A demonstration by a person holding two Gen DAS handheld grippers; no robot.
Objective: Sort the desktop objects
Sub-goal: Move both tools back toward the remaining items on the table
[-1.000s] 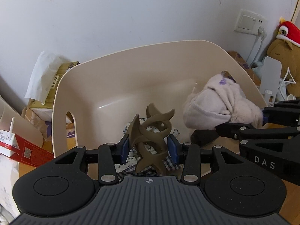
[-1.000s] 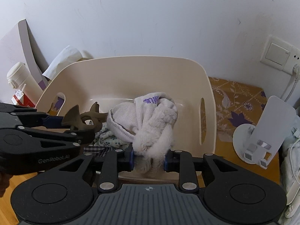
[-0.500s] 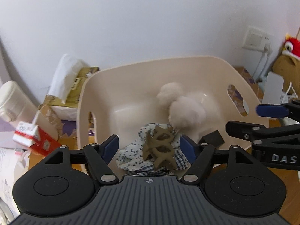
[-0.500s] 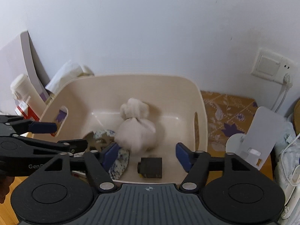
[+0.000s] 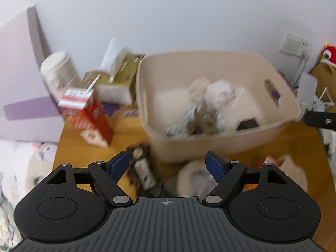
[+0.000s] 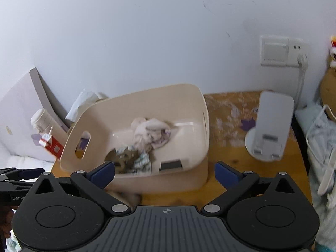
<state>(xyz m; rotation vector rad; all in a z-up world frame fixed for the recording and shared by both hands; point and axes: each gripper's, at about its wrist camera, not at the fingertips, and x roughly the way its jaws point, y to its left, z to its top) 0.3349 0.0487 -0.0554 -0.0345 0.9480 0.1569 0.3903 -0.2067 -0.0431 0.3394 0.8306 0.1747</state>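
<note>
A beige basket (image 5: pixel 210 145) (image 6: pixel 147 96) stands on the wooden table. Inside it lie a brown claw clip (image 5: pixel 201 121) (image 6: pixel 126 157), a pale fluffy cloth (image 5: pixel 218 92) (image 6: pixel 151 132), a blue-and-white patterned cloth (image 5: pixel 182 119) (image 6: pixel 142 160) and a small black box (image 5: pixel 248 124) (image 6: pixel 170 164). My left gripper (image 5: pixel 167 161) hangs before the basket's front wall, its jaws opening with nothing between them. My right gripper (image 6: pixel 164 171) is above the basket's near rim, jaws opening wide and likewise empty.
In front of the basket lie a dark labelled item (image 5: pixel 142 168) and pale fluffy pieces (image 5: pixel 193 178). A red carton (image 5: pixel 88 113), a white bottle (image 5: pixel 61 71) and a tissue box (image 5: pixel 119 82) crowd the left. A white phone stand (image 6: pixel 271 126) stands right.
Both grippers opened: the left let go of the claw clip, the right of the fluffy cloth, and both things dropped into the basket. Both grippers drew back and up from it.
</note>
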